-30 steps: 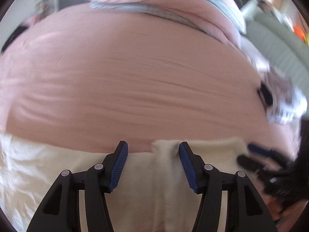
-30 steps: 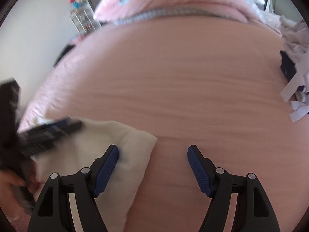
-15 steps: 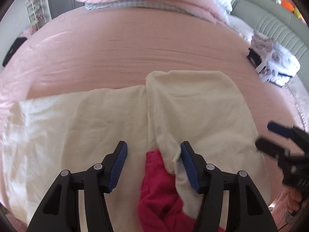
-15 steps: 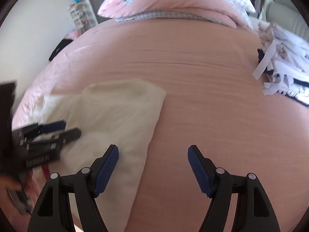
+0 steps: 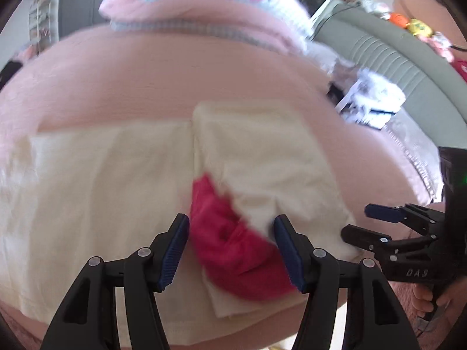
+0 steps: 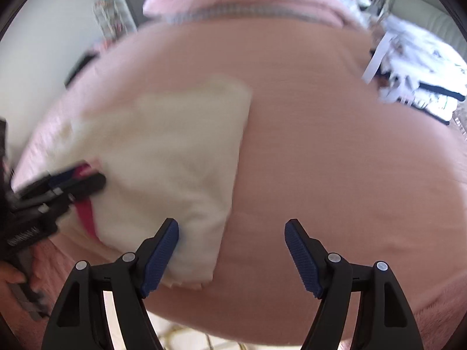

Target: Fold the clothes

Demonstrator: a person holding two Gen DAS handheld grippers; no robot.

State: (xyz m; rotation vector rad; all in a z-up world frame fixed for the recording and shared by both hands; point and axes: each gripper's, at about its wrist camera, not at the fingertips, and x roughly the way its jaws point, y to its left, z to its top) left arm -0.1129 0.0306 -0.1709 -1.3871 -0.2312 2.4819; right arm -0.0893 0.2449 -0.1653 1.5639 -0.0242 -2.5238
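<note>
A cream garment (image 5: pixel 116 175) lies flat on the pink bedsheet (image 5: pixel 146 81), one flap folded over its right half. A magenta-red part (image 5: pixel 233 248) shows at its near edge. My left gripper (image 5: pixel 231 221) hovers open over that red part, touching nothing. In the right wrist view the cream garment (image 6: pixel 175 151) lies left of centre, and my right gripper (image 6: pixel 232 224) stands open over its near right corner and the bare sheet. Each gripper appears in the other's view: the right gripper (image 5: pixel 357 223) at the garment's right edge, the left gripper (image 6: pixel 76 178) blurred over the red strip (image 6: pixel 86 213).
A heap of white and dark clothes (image 6: pixel 423 73) lies at the bed's right side. A rolled pink and blue duvet (image 5: pixel 204 8) fills the far end. Grey padded furniture (image 5: pixel 394 58) stands beyond on the right. The bed's near edge and floor (image 6: pixel 189 335) show below.
Both grippers have drawn back toward the bed's near edge. More of the cream garment and its red part has come into view. Both pairs of jaws stay apart.
</note>
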